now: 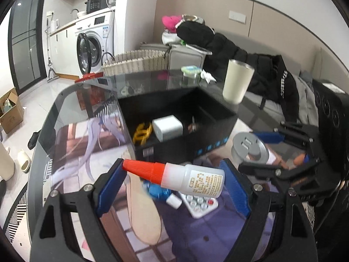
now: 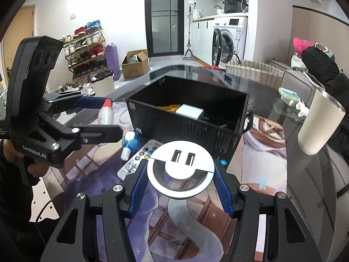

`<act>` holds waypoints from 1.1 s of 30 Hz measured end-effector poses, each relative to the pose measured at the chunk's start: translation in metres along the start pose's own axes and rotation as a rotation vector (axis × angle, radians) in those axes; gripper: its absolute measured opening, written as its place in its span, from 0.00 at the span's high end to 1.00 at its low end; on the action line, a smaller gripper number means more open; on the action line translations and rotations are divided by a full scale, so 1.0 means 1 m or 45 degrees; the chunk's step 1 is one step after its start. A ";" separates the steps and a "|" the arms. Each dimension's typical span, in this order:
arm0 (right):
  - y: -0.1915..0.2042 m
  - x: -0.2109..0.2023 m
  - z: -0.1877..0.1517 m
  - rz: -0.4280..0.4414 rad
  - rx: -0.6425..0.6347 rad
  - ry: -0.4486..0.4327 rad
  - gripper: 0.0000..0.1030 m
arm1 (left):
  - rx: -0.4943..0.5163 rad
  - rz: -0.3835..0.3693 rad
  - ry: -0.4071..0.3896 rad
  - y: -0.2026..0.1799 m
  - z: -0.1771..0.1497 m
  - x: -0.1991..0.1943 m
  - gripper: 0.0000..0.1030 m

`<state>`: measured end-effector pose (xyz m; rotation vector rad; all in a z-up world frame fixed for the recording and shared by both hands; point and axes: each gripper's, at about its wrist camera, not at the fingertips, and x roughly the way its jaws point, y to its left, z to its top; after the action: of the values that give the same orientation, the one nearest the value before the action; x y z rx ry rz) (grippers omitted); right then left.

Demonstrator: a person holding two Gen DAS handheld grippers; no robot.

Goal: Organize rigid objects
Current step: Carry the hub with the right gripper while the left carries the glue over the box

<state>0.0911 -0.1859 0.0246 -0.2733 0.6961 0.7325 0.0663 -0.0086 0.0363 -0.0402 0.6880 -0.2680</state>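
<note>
My left gripper [image 1: 172,181] is shut on a white glue bottle with an orange cap [image 1: 185,178], held crosswise above the table; it also shows in the right wrist view [image 2: 105,113]. My right gripper [image 2: 180,179] is shut on a round silver USB grommet hub [image 2: 180,170], also visible in the left wrist view [image 1: 249,148]. A black open box [image 1: 174,120] [image 2: 189,118] stands just beyond both grippers and holds a white charger block [image 1: 168,127], a yellow clip [image 1: 141,132] and a small dark item.
On the printed mat lie a white remote [image 2: 137,162] [image 1: 199,203] and a small blue-and-white bottle [image 2: 129,144]. A cream tumbler [image 2: 320,121] stands at the right. A wicker basket [image 1: 135,62], a grey bin and a black jacket sit beyond the glass table [image 1: 65,100].
</note>
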 end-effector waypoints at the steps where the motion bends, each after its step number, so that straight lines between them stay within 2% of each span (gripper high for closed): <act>1: -0.001 0.000 0.003 0.001 -0.002 -0.007 0.43 | -0.005 0.007 -0.011 0.000 0.003 0.000 0.16; 11: -0.006 -0.006 0.028 -0.027 -0.023 -0.082 0.43 | -0.009 0.041 -0.099 -0.006 0.028 0.003 0.16; 26: -0.034 0.003 0.056 -0.058 -0.005 -0.131 0.43 | -0.072 0.094 -0.123 0.005 0.046 0.021 0.16; 33: -0.038 0.021 0.062 -0.065 -0.016 -0.110 0.43 | -0.086 0.124 -0.135 0.008 0.048 0.037 0.16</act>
<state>0.1590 -0.1739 0.0564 -0.2686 0.6010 0.6963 0.1253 -0.0132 0.0494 -0.0848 0.5914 -0.1479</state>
